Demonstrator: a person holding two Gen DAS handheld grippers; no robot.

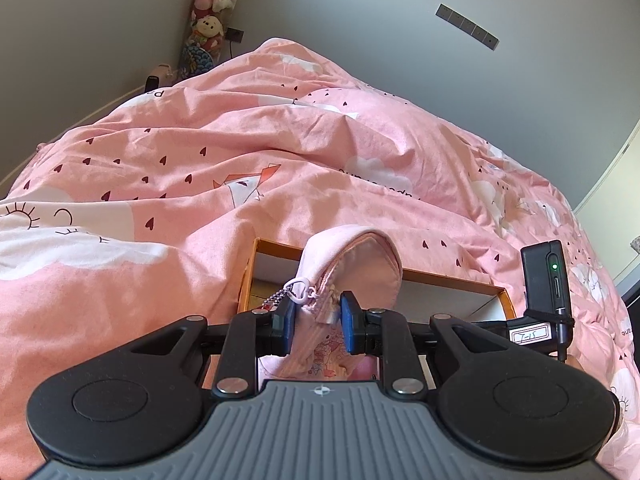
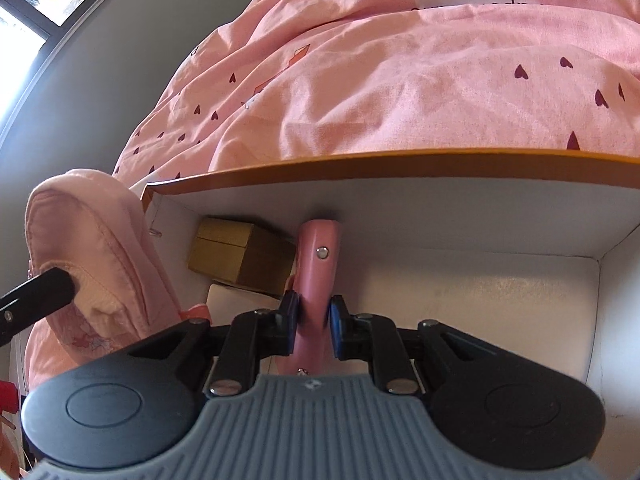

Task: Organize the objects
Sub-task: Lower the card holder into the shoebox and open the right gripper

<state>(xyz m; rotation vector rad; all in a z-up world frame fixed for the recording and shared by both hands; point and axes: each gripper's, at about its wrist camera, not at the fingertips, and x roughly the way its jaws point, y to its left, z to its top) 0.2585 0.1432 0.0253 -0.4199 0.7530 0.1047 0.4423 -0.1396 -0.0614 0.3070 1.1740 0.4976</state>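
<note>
My left gripper point(image 1: 317, 322) is shut on a soft pink zip pouch point(image 1: 352, 256) with a heart charm, held above the near left part of an orange-rimmed white box point(image 1: 452, 280). The pouch also shows at the left of the right wrist view point(image 2: 92, 248), with a left finger point(image 2: 40, 292) against it. My right gripper point(image 2: 313, 320) is shut on a pink strap-like piece with a metal snap point(image 2: 319, 256), inside the box point(image 2: 400, 164). A small tan cardboard box point(image 2: 240, 256) sits in the box's far left corner.
The box lies on a bed with a rumpled pink heart-print duvet point(image 1: 240, 152). Grey walls stand behind, with a column of plush toys point(image 1: 210, 8) in the corner. A black device with a green light point(image 1: 546, 280) sits on the left gripper's right side.
</note>
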